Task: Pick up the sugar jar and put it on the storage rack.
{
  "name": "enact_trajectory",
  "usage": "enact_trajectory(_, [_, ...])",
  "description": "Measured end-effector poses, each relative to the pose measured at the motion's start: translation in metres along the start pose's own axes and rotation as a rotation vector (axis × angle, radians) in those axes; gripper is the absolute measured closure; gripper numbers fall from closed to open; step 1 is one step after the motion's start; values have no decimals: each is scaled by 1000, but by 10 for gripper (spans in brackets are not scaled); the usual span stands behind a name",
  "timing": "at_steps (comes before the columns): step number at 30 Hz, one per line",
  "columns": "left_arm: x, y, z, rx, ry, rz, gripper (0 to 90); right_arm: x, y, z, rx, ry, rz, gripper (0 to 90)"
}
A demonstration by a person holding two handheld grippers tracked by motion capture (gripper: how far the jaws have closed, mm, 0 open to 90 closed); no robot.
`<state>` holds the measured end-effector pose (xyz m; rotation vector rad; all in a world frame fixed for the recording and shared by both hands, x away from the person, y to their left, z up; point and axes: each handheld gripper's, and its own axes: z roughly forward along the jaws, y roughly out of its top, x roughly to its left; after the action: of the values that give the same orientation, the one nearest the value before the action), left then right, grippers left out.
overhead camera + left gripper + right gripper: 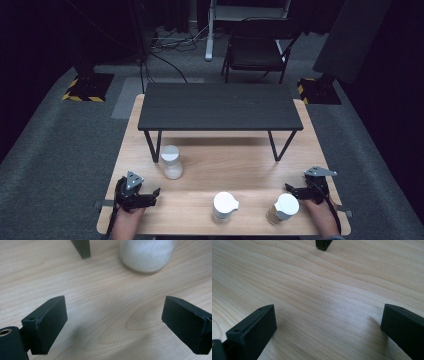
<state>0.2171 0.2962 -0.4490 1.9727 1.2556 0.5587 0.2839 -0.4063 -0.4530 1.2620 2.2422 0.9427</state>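
Observation:
Three containers stand on the wooden table (250,170). A white jar (171,162) is beside the left leg of a low black shelf (220,106). A white-lidded jar (224,206) is at the front middle, and a brownish jar with a white lid (283,208) at the front right. My left gripper (154,195) rests at the front left, open and empty, pointing toward the white jar (146,255). Its jaws (113,312) stand wide over bare wood. My right gripper (291,189) is just behind the brownish jar, open (328,317) with nothing between its fingers.
The shelf's thin black legs (152,146) stand on the table's rear half; one foot (323,244) lies ahead of the right gripper, another (82,247) ahead of the left. Beyond the table are a black chair (257,50) and stand bases on grey carpet.

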Motion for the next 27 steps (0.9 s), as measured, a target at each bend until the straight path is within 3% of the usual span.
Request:
enact_trajectory(4, [-1,-4,-5,-43,-1,-3,59,0,0,0,-1,0,-1,0])
enact_trajectory(14, [-5,-22,-24,-265,-4,47,62,0,0,0,0,0,0,0])
enact_trajectory(15, [-5,-22,-24,-265,-4,47,62,0,0,0,0,0,0,0])
enact_trajectory(19, [-3,-27,-26,-342,-21,58,61,0,0,0,0,0,0,0])
enact_trajectory(27, [-2,-30,-26,-412,-39,57,61,0,0,0,0,0,0,0])
